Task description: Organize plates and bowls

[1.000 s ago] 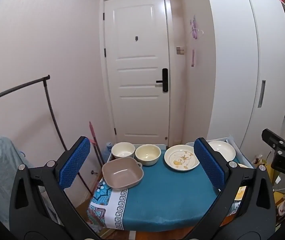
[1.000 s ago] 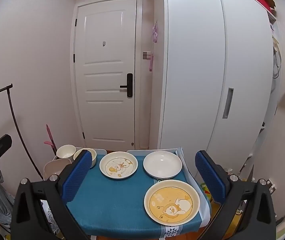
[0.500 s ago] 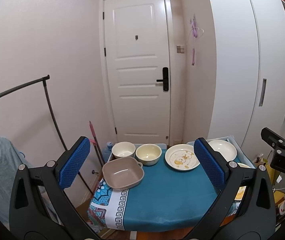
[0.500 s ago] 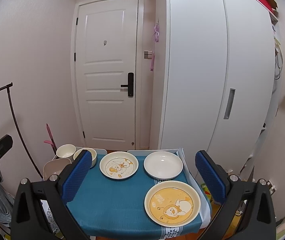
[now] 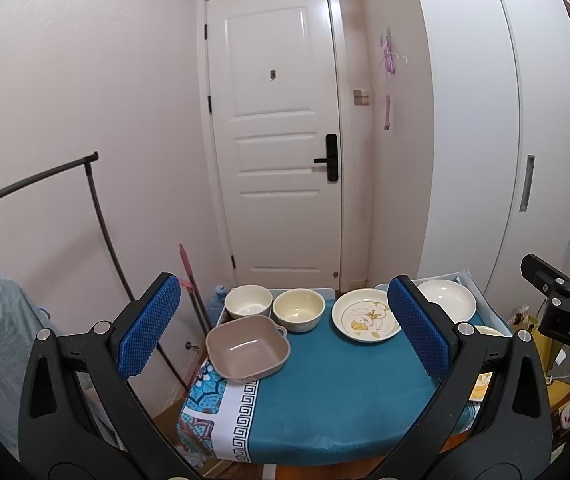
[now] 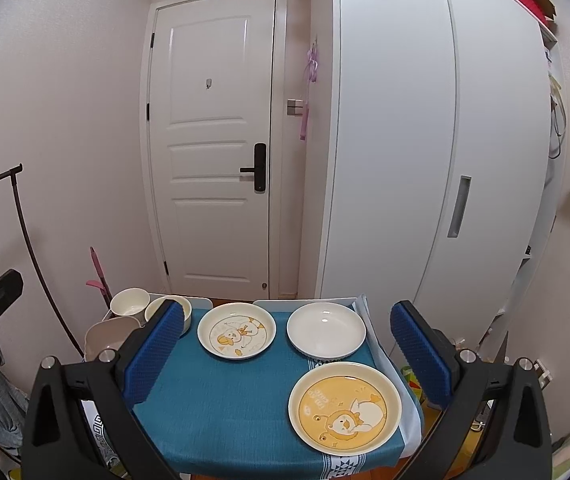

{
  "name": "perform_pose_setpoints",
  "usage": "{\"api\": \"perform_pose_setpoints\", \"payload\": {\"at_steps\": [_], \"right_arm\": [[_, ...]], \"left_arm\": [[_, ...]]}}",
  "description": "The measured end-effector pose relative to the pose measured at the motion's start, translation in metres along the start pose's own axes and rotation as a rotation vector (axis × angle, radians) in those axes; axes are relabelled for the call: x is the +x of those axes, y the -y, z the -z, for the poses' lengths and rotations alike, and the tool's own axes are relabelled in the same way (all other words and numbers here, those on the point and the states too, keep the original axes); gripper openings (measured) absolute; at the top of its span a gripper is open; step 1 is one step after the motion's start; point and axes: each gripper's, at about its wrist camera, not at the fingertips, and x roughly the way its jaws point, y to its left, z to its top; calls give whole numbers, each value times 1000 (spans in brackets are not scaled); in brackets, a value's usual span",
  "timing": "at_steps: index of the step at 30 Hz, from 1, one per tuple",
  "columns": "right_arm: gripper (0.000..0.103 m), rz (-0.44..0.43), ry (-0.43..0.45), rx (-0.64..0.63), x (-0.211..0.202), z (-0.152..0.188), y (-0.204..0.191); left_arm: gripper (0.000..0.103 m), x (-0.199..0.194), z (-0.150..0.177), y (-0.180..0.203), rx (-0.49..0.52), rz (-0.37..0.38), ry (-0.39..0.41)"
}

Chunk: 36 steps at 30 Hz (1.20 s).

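Note:
A small table under a teal cloth (image 5: 325, 400) (image 6: 225, 400) carries the dishes. At its left stand a square beige bowl (image 5: 247, 354) (image 6: 105, 336), a white round bowl (image 5: 248, 301) (image 6: 129, 302) and a cream round bowl (image 5: 298, 309) (image 6: 157, 309). A duck plate (image 5: 365, 322) (image 6: 237, 330) and a plain white plate (image 5: 447, 300) (image 6: 326, 330) lie at the back. A yellow cartoon plate (image 6: 344, 406) lies front right. My left gripper (image 5: 285, 332) and right gripper (image 6: 285, 354) hang open above the table's near side, each holding nothing.
A white door (image 5: 277, 140) stands behind the table and a white wardrobe (image 6: 425, 140) to its right. A black clothes rail (image 5: 97, 208) and a pink broom (image 5: 189, 276) are at the left. Bags and clutter lie on the floor at the right (image 5: 565, 380).
Both views shifted very slightly; the dishes stayed put and both grippers stayed open.

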Motion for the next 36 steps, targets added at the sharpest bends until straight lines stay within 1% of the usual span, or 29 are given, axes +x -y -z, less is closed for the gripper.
{"api": "perform_pose_setpoints", "payload": {"at_steps": [19,36], "right_arm": [[103,-2,-9,-2,11,-1,-2],[103,-2,-9,-4,12,-3,-5]], "left_arm": [[103,4,-3,2,8,-6,-5],[103,3,-4,4,12,-11,-2]]}}
